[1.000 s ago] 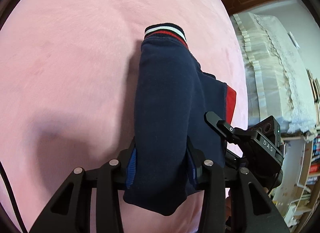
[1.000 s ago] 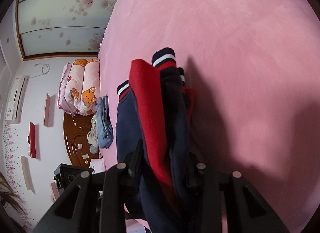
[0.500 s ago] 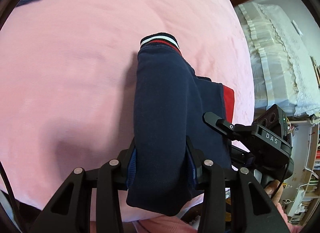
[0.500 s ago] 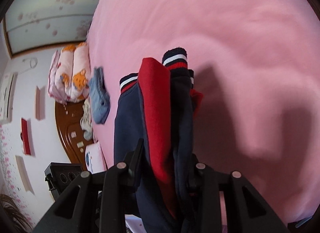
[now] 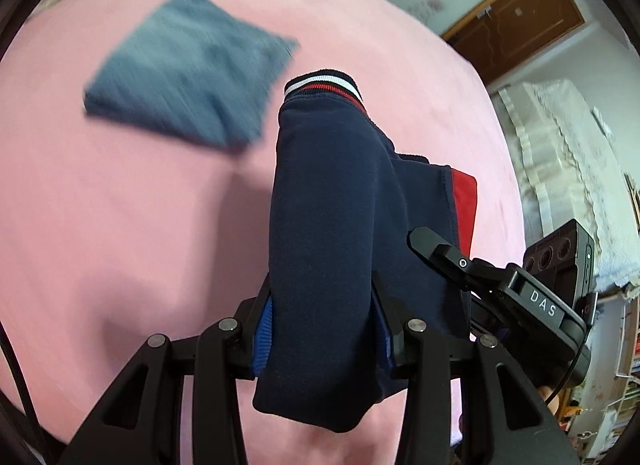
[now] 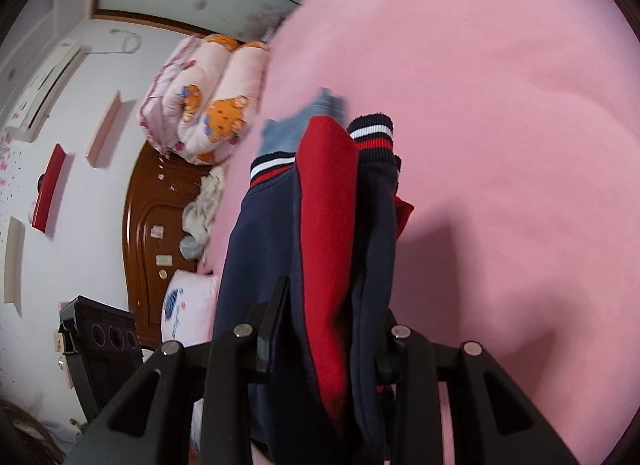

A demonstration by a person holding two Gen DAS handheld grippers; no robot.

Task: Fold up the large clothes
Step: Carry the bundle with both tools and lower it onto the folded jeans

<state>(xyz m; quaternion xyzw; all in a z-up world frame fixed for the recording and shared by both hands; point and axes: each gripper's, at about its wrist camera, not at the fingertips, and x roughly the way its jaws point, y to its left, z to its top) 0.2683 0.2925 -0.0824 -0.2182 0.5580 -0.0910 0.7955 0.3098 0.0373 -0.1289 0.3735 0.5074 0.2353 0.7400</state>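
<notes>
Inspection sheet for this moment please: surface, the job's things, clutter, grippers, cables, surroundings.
Surface: pink bedspread, mostly bare.
Job's things: navy and red garment, folded into a bundle with striped cuffs, held off the bed by both grippers.
Clutter: folded blue cloth lying on the bed; rolled pink quilt at the headboard end.
Grippers: left gripper shut on the garment; right gripper shut on it too.
Cables: dark cord at the left view's edge.
Surroundings: wooden headboard, white covered furniture, wall shelves.

Two garments — one navy-red jacket (image 5: pixel 328 225), one folded blue piece (image 5: pixel 188 69) — two grippers.
</notes>
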